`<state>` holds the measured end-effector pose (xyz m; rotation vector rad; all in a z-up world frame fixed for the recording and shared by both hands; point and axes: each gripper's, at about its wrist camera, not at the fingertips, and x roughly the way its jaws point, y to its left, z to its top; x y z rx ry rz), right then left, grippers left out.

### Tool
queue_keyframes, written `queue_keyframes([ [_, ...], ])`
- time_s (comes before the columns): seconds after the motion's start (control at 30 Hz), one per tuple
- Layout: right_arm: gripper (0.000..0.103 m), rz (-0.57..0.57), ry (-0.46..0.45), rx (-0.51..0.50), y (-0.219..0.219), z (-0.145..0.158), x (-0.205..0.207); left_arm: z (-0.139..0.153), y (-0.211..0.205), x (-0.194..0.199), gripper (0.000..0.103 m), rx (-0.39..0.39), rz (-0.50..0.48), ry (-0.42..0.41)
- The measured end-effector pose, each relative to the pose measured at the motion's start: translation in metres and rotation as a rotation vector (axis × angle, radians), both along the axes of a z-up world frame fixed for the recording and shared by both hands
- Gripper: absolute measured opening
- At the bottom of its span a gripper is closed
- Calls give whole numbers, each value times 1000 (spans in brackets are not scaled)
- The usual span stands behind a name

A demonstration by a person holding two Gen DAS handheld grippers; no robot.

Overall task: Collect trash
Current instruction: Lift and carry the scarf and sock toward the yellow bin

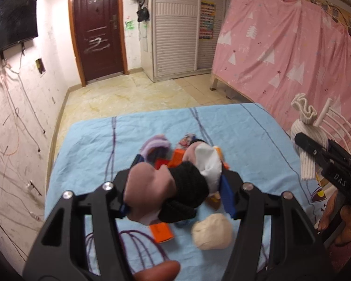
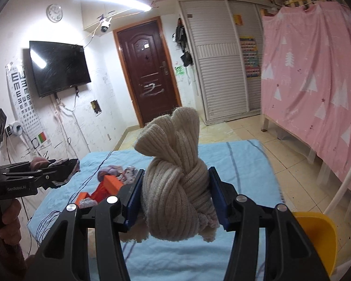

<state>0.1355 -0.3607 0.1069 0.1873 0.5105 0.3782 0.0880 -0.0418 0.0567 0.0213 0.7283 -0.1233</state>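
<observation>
My left gripper [image 1: 175, 185] has its jaws closed on a bundle of socks [image 1: 173, 187]: a mauve one, a black ribbed one and a white one bunched together between the blue pads, lifted clear of the bed [image 1: 86, 140] with its light blue sheet. My right gripper [image 2: 175, 196] has its jaws clamped on a knotted cream knit sock [image 2: 175, 182], the knot squeezed between the pads and the loose cuff sticking up above them, also off the sheet.

Below my left jaws, more things lie on the bed: orange blocks [image 1: 162, 231], a cream sock ball [image 1: 211, 231] just beside them, and a lilac sock [image 1: 155, 146] farther out with some patterned scraps near it. In the right wrist view, a yellow container [image 2: 318, 238] sits at the lower right edge, just beside my right jaws. A pink curtain [image 1: 292, 51] hangs over the bunk frame beyond the bed.
</observation>
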Motion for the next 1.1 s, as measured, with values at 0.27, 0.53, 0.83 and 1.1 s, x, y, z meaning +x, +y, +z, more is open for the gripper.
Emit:
queue_keyframes([
  [0.27, 47, -119, -20, 12, -63, -1, -9, 5, -48, 7, 58, 21, -82, 13],
  [0.53, 47, -274, -27, -17, -133, -8, -23, 12, -118, 10, 58, 43, -200, 12],
  [0.83, 47, -377, 9, -32, -184, -31, -32, 9, -189, 11, 58, 65, -320, 32],
  [1.1, 47, -404, 48, -31, -205, -51, -34, 6, -238, 8, 58, 73, -400, 44],
])
